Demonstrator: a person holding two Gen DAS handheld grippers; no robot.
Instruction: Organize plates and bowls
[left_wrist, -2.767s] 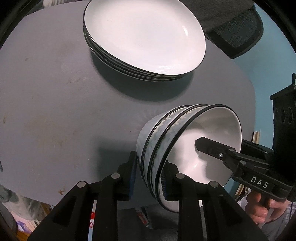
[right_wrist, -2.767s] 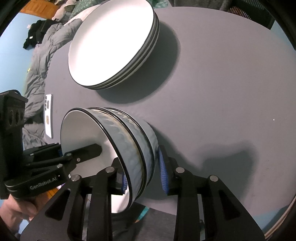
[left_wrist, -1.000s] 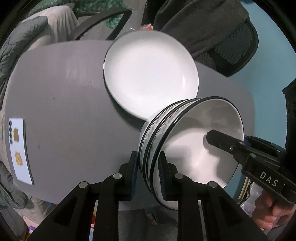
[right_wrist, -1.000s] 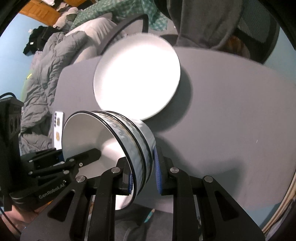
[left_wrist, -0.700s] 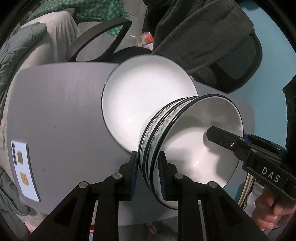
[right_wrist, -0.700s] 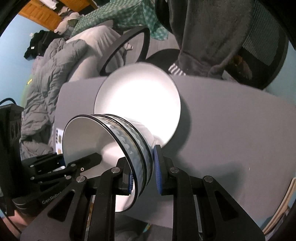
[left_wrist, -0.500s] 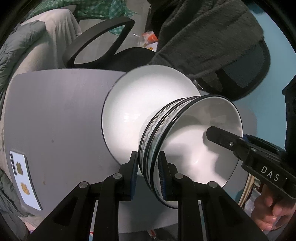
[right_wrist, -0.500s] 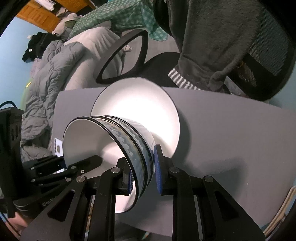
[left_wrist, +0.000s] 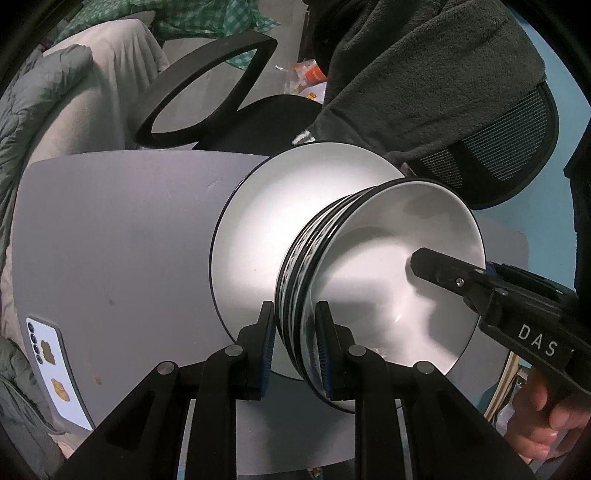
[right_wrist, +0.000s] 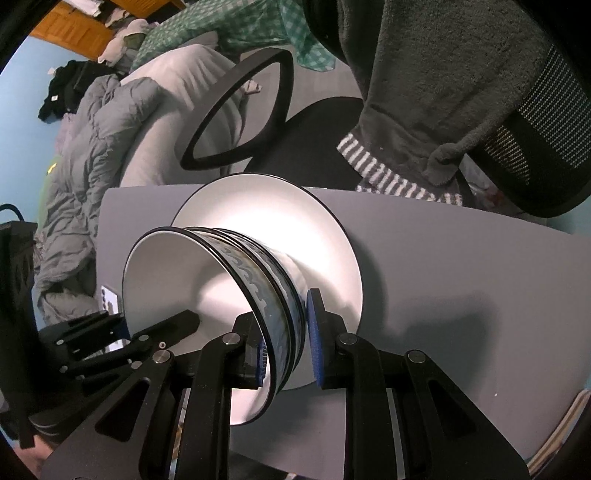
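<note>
Three nested bowls hang over the plates, pinched at opposite rims by my left gripper and right gripper; 2.8 seconds earlier they hung above bare table.

Phone on grey table; black chair behind.

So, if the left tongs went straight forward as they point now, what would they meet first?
The left tongs, shut on the stack of bowls, point at the white plate on the grey table. The bowls' base would probably meet that plate first; the remaining gap is unclear.
</note>
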